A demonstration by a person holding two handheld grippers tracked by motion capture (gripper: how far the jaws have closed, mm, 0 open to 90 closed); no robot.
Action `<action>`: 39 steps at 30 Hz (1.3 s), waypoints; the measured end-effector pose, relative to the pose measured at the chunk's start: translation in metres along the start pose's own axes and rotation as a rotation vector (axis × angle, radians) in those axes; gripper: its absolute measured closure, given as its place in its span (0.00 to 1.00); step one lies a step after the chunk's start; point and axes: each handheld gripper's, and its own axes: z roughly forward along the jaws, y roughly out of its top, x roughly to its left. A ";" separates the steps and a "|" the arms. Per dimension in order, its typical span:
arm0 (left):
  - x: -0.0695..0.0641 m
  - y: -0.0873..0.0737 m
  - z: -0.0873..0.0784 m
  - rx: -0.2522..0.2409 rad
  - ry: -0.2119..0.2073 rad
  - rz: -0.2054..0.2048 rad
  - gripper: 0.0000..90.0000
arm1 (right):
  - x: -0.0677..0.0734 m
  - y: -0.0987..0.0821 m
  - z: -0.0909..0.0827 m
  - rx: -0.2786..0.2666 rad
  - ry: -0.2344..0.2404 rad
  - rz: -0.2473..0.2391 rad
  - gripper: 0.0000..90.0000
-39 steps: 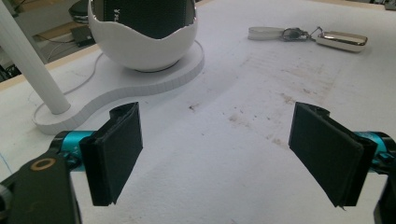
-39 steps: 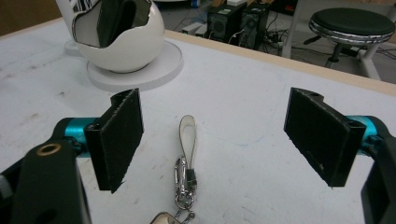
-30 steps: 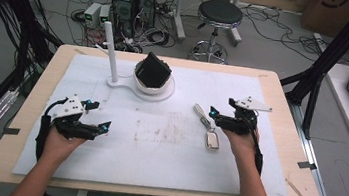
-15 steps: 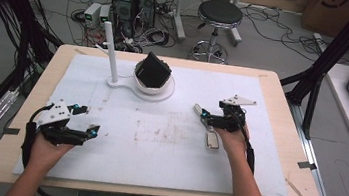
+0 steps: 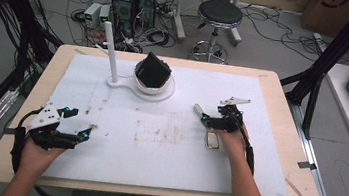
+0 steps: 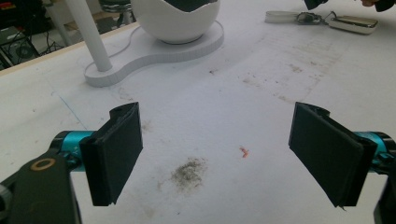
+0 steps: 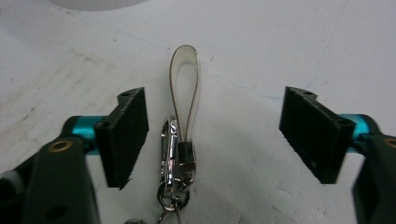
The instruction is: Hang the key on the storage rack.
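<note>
— Starting at the left of the counter [image 5: 273,95]: left gripper [image 5: 78,124] hovered low over the stained white mat [image 5: 153,176], well left of and nearer the person than the white egg-shaped stand [image 5: 153,83]. Jaws spread wide, nothing between the pads.

— And the stand itself?

— Sat toward the far middle of the mat, with a black object [image 5: 153,69] in its cup and a white post [image 5: 110,52] rising just left of it.

— Further right?

— Keyring with a white strap loop [image 7: 186,88] lay flat on the mat, right of the stand and nearer the person. Silver clasp [image 7: 172,149] joined to the strap; a silver key fob [image 5: 213,140] lay at the near end.

— Right gripper?

— Right gripper [image 5: 204,117] hung directly over the keyring, right of the stand. Jaws stood wide either side of the strap and clasp, had just been closing a little, pads not yet pressing on either.
</note>
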 end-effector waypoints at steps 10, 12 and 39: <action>-0.002 0.002 0.004 0.003 -0.006 0.007 0.19 | 0.004 -0.012 0.006 0.080 0.023 -0.076 0.65; -0.002 0.002 0.005 0.004 -0.010 0.007 0.19 | 0.006 -0.013 0.006 0.079 0.024 -0.076 0.68; -0.003 0.004 0.003 -0.007 -0.006 0.010 0.19 | 0.030 0.033 -0.034 -0.167 0.062 -0.098 0.87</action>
